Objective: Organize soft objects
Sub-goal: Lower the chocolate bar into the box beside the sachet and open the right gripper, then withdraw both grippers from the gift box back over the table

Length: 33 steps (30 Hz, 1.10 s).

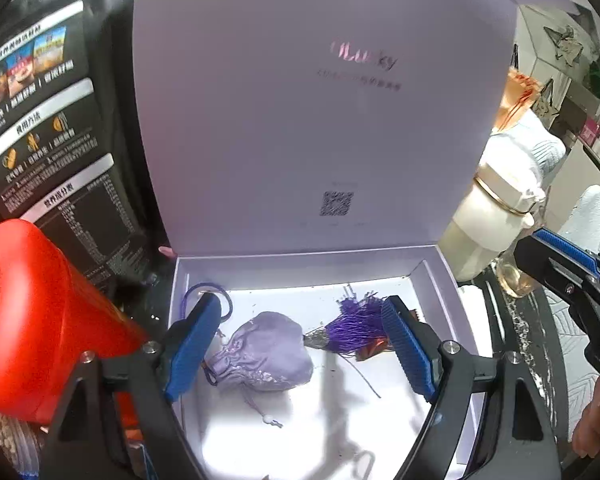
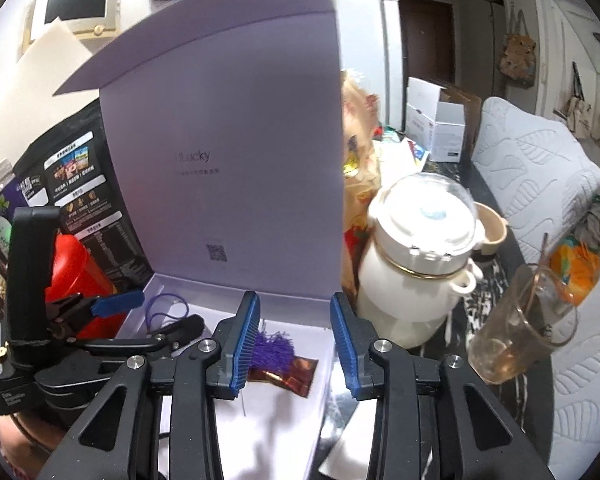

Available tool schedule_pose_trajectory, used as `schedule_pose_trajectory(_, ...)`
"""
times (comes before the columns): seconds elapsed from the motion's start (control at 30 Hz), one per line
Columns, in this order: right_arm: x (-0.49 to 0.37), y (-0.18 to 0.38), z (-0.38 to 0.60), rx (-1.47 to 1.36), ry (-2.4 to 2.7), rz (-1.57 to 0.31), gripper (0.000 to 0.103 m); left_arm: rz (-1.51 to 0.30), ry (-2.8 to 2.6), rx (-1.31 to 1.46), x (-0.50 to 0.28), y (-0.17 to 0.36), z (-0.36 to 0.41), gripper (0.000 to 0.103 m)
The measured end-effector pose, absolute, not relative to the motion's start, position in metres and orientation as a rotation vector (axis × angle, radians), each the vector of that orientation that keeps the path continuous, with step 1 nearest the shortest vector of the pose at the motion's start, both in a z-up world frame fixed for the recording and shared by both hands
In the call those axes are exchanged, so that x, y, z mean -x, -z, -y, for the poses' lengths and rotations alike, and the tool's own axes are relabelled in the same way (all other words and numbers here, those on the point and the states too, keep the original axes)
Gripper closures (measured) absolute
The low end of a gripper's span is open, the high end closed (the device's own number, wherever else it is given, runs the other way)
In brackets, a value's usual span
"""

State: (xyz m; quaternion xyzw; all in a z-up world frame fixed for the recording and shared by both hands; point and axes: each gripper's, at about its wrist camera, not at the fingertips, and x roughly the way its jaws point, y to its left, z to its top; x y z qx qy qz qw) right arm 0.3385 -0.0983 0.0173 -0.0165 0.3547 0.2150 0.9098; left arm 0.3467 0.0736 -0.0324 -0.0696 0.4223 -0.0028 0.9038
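Lilac sachet pouch (image 1: pixel 266 356) with purple tassel (image 1: pixel 354 330) lies inside open lavender gift box (image 1: pixel 300 264) on desk. Left gripper (image 1: pixel 300 350) fingers wide, straddling pouch, not pressing. Right gripper (image 2: pixel 294 344) fingers partly apart, empty. Placement looks done; lid (image 1: pixel 320 120) upright, closing remains.

The left hand-held gripper (image 1: pixel 300 344) is open over a soft purple cloth pouch (image 1: pixel 266 356) with a purple tassel (image 1: pixel 354 328), lying inside the open pale purple cardboard box (image 1: pixel 440 276).
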Motion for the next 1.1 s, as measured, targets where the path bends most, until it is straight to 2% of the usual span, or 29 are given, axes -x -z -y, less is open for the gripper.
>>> schedule_pose_trajectory(0.03, -0.337, -0.018, 0.1, 0.03, -0.441, -0.731, 0.067, -0.87, 0.007, 0.141, -0.344, 0.028, -0.073, 0.015)
schedule_pose_trajectory(0.07, -0.335, -0.02, 0.102, 0.028, -0.439, -0.73, 0.067, -0.864, 0.007, 0.137, -0.342, 0.024, -0.072, 0.005)
schedule_pose_trajectory(0.13, -0.332, -0.024, 0.105, 0.034, -0.43, -0.729, 0.067, -0.843, 0.004, 0.131, -0.333, 0.016, -0.07, 0.0)
schedule_pose_trajectory(0.27, -0.319, -0.035, 0.11, 0.046, -0.416, -0.71, 0.067, -0.81, 0.0, 0.121, -0.323, -0.001, -0.063, 0.0)
schedule_pose_trajectory(0.33, -0.312, -0.043, 0.114, 0.046, -0.411, -0.695, 0.062, -0.787, -0.002, 0.112, -0.312, -0.015, -0.059, 0.0)
schedule_pose_trajectory(0.37, -0.307, -0.049, 0.115, 0.045, -0.41, -0.682, 0.056, -0.777, -0.004, 0.106, -0.307, -0.021, -0.057, 0.0)
schedule_pose_trajectory(0.47, -0.294, -0.063, 0.12, 0.046, -0.412, -0.654, 0.054, -0.74, -0.008, 0.092, -0.291, -0.041, -0.054, 0.0)
schedule_pose_trajectory(0.8, -0.24, -0.105, 0.138, 0.039, -0.427, -0.553, 0.029, -0.633, -0.02, 0.053, -0.233, -0.096, -0.04, 0.0)
schedule_pose_trajectory(1.1, -0.185, -0.128, 0.152, 0.029, -0.434, -0.489, 0.02, -0.573, -0.022, 0.003, -0.175, -0.129, -0.023, 0.0)
